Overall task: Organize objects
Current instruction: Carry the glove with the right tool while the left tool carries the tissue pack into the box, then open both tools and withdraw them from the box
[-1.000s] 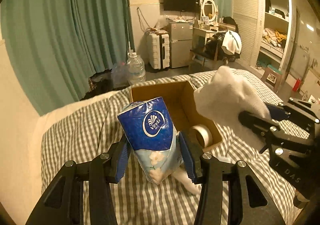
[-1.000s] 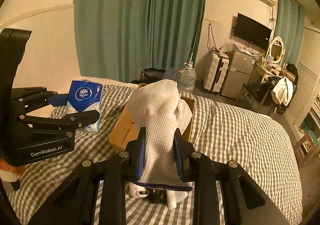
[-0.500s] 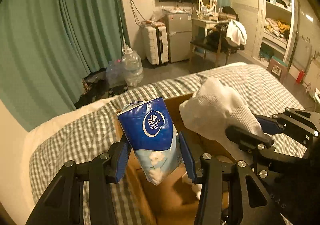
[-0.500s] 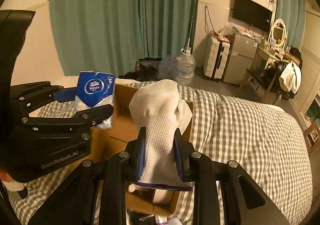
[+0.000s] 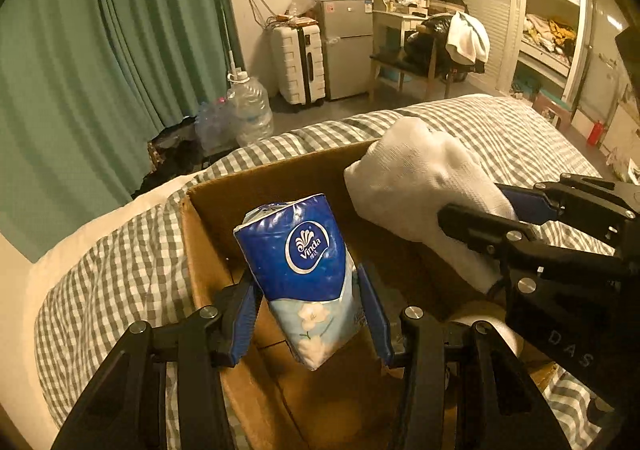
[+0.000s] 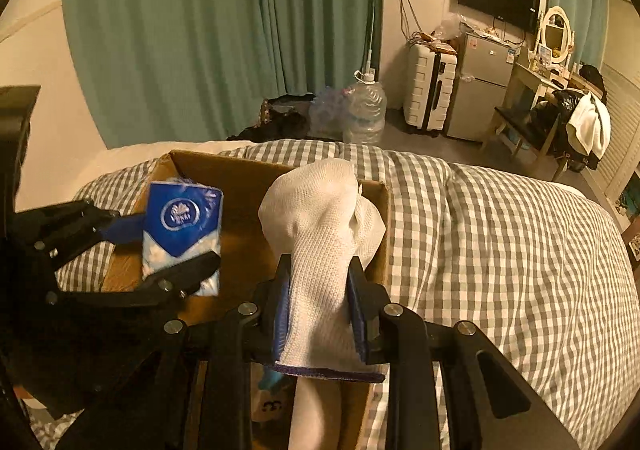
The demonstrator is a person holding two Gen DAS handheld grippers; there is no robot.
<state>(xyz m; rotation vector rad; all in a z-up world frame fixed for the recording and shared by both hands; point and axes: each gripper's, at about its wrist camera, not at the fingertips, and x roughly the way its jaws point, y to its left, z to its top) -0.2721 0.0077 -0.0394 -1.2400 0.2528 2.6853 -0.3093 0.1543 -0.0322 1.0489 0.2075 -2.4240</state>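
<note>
Tissue pack: upright, clamped in left gripper, above the box opening (straight drop).
Sock: pinched by right gripper, over box's right side.

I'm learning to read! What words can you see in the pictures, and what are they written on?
"Vinda": white logo on the blue tissue pack held in the left gripper.
"DAS": letters on the black body of the right gripper, partly cut off.
Small print under the Vinda logo: too small to read.
Stickers on the fridge: too blurred to read.
</note>
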